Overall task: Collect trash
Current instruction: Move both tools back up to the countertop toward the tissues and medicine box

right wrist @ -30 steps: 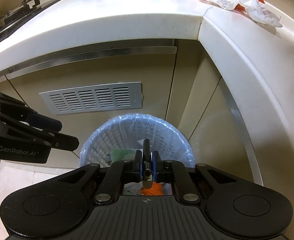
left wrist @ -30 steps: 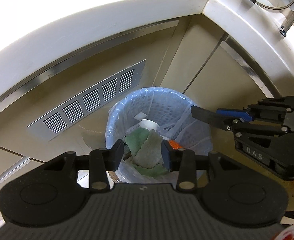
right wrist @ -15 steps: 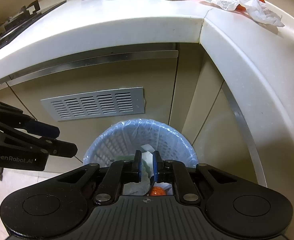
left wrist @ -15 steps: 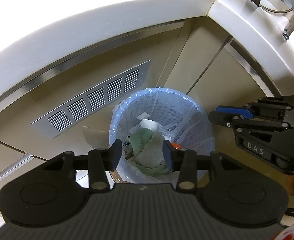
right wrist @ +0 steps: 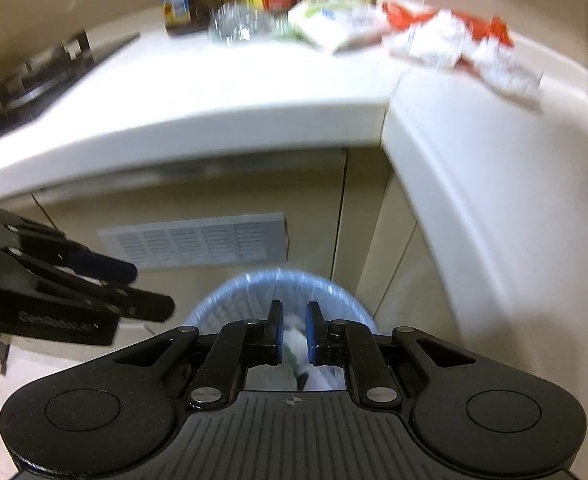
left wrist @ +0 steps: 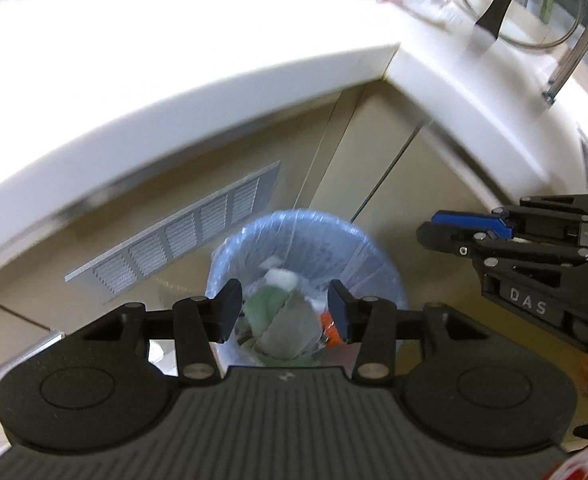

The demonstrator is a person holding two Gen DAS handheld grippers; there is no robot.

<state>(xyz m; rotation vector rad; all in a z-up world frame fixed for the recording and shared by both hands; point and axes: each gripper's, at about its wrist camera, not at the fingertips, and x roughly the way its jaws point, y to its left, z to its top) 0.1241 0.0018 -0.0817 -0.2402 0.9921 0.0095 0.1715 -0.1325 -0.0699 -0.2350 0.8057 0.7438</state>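
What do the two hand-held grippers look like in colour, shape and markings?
Both are matte black. The left hand-held gripper has a ribbed body, two round side discs, silver rivets on its linkage arms and dark blue pads. The right hand-held gripper has the same build with brighter blue pads; the left wrist view shows "DAS" in pale letters on its side.

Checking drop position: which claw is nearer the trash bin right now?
Left, as far as these views show. The left claw hangs over the trash bin opening, above the trash inside. The right claw sits off the bin's rim, toward the cabinet corner.
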